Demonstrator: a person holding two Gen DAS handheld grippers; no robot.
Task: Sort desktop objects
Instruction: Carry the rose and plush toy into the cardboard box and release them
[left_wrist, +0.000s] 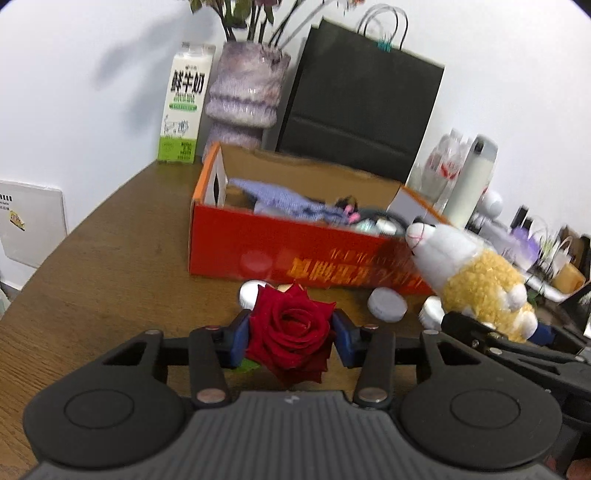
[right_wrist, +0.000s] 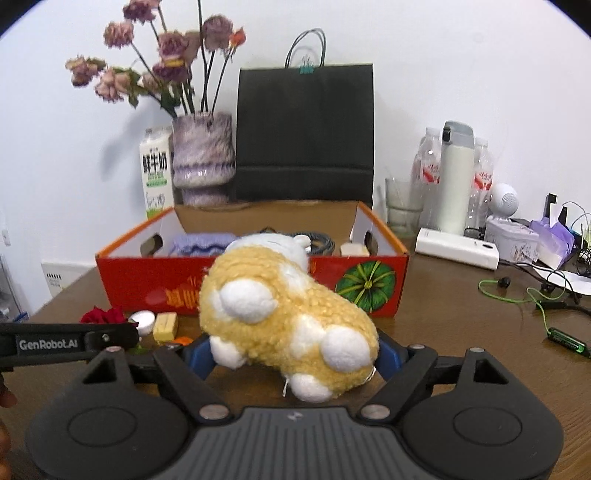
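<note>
My left gripper (left_wrist: 291, 332) is shut on a red rose (left_wrist: 291, 328) and holds it just above the wooden table, in front of the red cardboard box (left_wrist: 258, 247). My right gripper (right_wrist: 291, 350) is shut on a yellow and white plush toy (right_wrist: 284, 310), lifted in front of the same box (right_wrist: 147, 284). The plush also shows at the right of the left wrist view (left_wrist: 472, 280). The box holds a purple knitted cloth (left_wrist: 280, 199), a cable and small items. The rose shows at the left of the right wrist view (right_wrist: 103, 315).
White caps (left_wrist: 388, 304) and a yellow block (right_wrist: 166, 325) lie before the box. Behind it stand a milk carton (right_wrist: 157, 173), a purple vase of dried flowers (right_wrist: 203, 155) and a black paper bag (right_wrist: 304, 133). Bottles, a thermos (right_wrist: 456, 177), a white power strip (right_wrist: 458, 247) and cables crowd the right.
</note>
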